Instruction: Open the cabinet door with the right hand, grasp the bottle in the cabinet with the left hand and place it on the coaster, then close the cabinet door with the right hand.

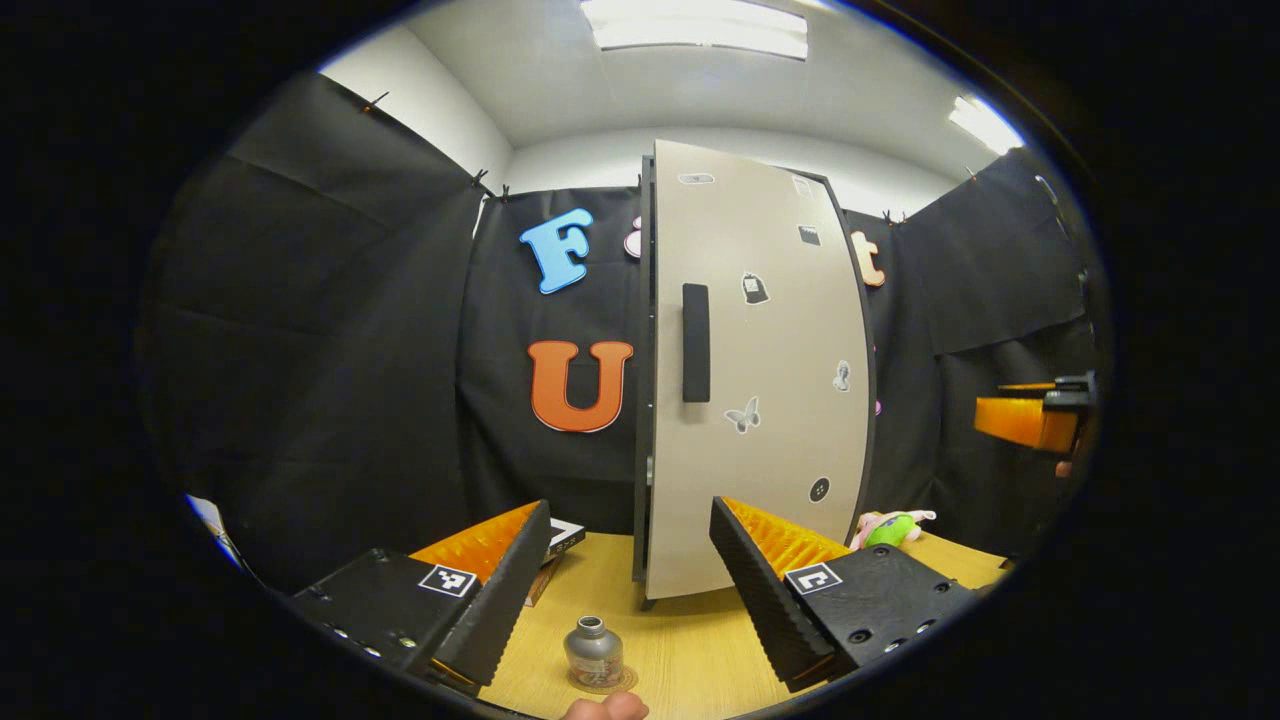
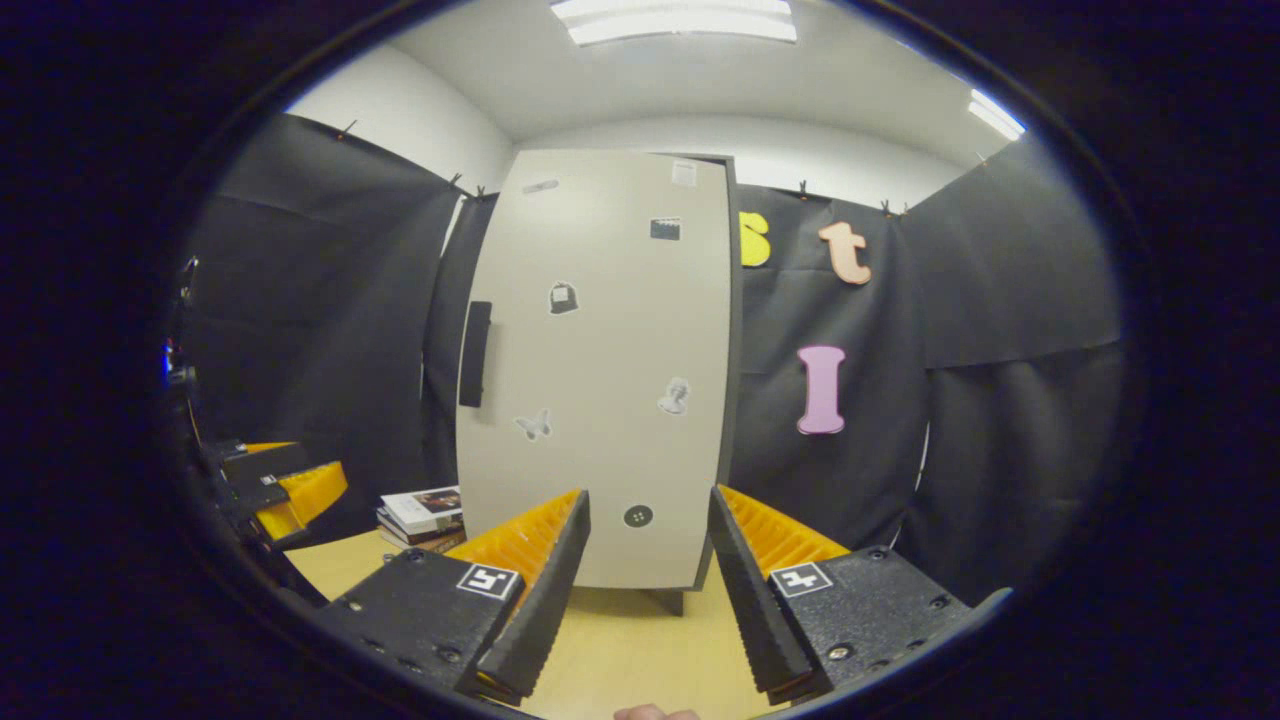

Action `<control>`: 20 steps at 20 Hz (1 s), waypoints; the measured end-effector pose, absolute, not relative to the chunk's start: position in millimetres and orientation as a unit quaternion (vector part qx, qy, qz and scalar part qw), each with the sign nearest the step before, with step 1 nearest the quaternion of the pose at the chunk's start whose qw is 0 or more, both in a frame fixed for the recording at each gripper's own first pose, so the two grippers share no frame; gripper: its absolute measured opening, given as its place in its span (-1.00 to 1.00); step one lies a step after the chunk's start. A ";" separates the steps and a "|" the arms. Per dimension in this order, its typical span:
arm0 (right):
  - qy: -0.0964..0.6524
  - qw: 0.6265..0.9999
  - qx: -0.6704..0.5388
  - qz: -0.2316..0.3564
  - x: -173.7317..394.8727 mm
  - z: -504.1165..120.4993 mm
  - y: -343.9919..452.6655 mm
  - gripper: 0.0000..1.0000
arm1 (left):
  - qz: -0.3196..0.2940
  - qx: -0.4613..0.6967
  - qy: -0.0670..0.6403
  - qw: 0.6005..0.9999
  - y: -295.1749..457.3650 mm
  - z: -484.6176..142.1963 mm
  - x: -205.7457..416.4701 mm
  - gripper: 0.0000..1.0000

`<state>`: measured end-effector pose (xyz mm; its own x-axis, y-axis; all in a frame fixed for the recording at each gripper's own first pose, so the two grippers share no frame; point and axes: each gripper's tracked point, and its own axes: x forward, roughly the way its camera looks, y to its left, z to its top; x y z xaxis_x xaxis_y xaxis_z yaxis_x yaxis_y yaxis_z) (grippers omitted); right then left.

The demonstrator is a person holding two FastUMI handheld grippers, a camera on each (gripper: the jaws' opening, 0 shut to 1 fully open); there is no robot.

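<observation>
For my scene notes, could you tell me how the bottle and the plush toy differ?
The bottle is grey and hard-looking; the plush toy is green and pink. The bottle stands upright on a coaster; the plush toy lies beside the cabinet. Both rest on the wooden table.

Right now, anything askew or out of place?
Nothing stands out. The small grey bottle stands upright on a round coaster on the wooden table; the beige cabinet door appears shut.

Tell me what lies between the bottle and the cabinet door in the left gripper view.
Only bare tabletop: the bottle stands on its coaster, apart from the cabinet door, with nothing between them.
</observation>
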<state>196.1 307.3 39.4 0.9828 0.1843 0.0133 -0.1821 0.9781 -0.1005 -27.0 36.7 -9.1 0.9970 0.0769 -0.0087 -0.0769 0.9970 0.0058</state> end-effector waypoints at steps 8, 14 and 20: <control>-0.019 0.999 -0.028 0.041 167.3 16.8 251.5 0.55 | 0.014 0.010 0.000 1.000 9.3 -11.1 -39.8 0.92; -0.026 0.999 -0.015 0.031 167.3 22.9 233.8 0.55 | 0.019 0.005 -0.003 1.000 5.7 -6.3 -45.2 0.92; -0.025 0.999 -0.004 0.040 162.7 24.2 230.1 0.51 | 0.021 0.006 -0.004 1.000 3.1 -5.0 -49.9 0.91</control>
<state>162.7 230.1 24.2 0.9955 0.0810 0.0492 -0.0806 0.9967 -0.0100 -49.9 3.1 -5.0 0.9991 0.0422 0.0085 -0.0423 0.9990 0.0120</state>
